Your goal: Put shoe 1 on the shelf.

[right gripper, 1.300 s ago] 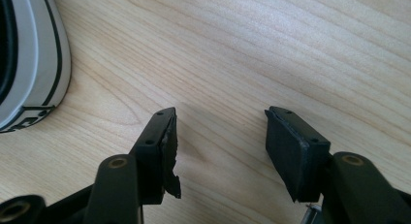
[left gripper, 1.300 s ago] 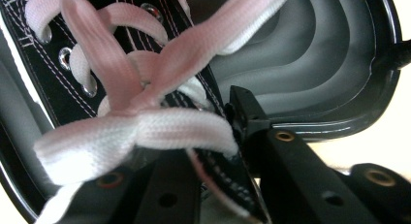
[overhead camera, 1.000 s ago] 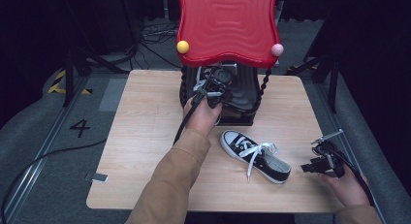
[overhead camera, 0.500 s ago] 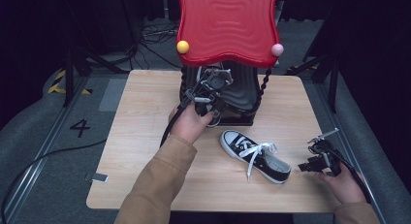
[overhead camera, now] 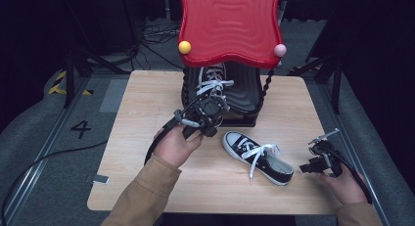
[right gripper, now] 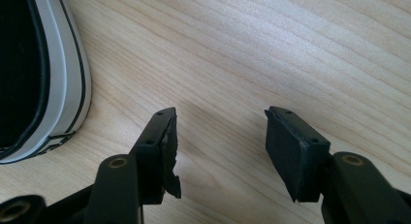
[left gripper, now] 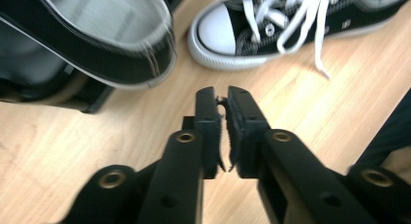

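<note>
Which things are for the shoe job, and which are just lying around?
For the job, probably:
sneaker on the rack
sneaker on the table
shoe rack
left gripper
right gripper

Just lying about:
floor cables
number 4 marking

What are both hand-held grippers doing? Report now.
Left hand-held gripper: closed, holding nothing.
Right hand-held gripper: open, holding nothing, over bare table.
</note>
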Motion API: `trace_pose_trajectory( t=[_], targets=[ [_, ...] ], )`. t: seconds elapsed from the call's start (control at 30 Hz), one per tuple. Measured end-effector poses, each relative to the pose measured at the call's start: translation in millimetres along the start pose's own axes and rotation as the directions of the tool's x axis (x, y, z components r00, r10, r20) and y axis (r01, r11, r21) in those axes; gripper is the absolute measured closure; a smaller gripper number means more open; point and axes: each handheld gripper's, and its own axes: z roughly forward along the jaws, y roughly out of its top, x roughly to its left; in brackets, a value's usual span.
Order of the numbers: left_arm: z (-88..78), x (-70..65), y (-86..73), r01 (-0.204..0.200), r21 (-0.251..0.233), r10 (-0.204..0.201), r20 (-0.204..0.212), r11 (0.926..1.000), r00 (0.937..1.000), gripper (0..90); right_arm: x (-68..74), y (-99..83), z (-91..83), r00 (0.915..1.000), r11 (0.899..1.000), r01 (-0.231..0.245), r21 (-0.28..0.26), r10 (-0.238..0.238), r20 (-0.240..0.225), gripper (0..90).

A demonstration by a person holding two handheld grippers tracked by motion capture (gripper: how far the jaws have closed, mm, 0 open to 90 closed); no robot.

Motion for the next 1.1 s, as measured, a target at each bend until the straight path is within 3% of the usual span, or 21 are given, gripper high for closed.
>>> trace_pose_trajectory(
  t=[0.13,0.17,0.33,0.43,0.6,0.67,0.83,0.9,1.0,1.03,1.07,1.1],
  targets=[
    [19.2,2.7,-7.2,0.005,-0.002,-0.005,0.046,1.0,0.9989,89.2,-0.3,-0.2,1.2,1.0,1.0,-0.001,0.004,0.001,0.003,45.8],
    [26.6,5.4,-7.9,0.003,-0.001,-0.003,0.073,1.0,0.9973,89.3,-0.5,-0.3,1.5,1.0,1.0,-0.002,0.002,0.002,0.001,45.8],
    [42.7,12.6,-8.6,0.016,0.018,-0.017,0.082,0.9997,0.9965,89.5,0.0,-0.3,1.8,0.9995,1.0,0.031,0.004,-0.031,0.008,46.2],
    [52.7,18.5,-8.3,0.02,0.031,-0.021,0.053,0.9993,0.9984,89.6,0.0,-0.4,2.7,0.9986,0.999,0.051,0.009,-0.051,0.011,48.8],
    [56.1,27.4,-6.7,0.055,0.012,-0.055,0.013,0.9984,0.9984,89.6,0.5,-0.4,3.2,0.9987,0.999,0.051,0.013,-0.051,0.01,48.5],
    [57.2,30.8,-6.5,0.067,0.007,-0.068,0.032,0.9977,0.9972,89.6,0.1,-0.4,2.9,0.9985,0.999,0.054,0.009,-0.054,0.011,48.3],
    [63.6,30.4,-4.7,0.073,-0.009,-0.073,0.025,0.9973,0.997,89.7,0.4,-0.2,4.0,0.9987,0.999,0.05,0.013,-0.05,0.007,48.0],
    [63.7,31.2,-2.8,0.08,-0.027,-0.08,-0.011,0.9964,0.9967,89.7,0.8,-0.1,4.6,0.9985,0.998,0.054,0.013,-0.054,0.009,48.0],
    [65.2,31.6,0.2,0.094,-0.033,-0.094,-0.004,0.995,0.9956,89.9,1.3,0.1,5.0,0.9986,0.999,0.052,0.015,-0.053,0.008,47.8],
    [65.6,30.2,3.1,0.081,-0.027,-0.082,-0.03,0.9964,0.9962,89.9,1.1,0.2,5.4,0.9983,0.998,0.057,0.016,-0.057,0.007,47.2],
    [65.6,30.2,3.1,0.081,-0.027,-0.082,-0.03,0.9964,0.9962,89.9,1.6,0.5,5.8,0.9986,0.999,0.052,0.01,-0.052,0.01,47.1],
    [65.2,28.9,7.3,0.093,-0.037,-0.095,-0.055,0.995,0.9939,90.0,2.3,0.9,5.8,0.9988,0.999,0.048,0.012,-0.048,0.01,47.4]
  ],
)
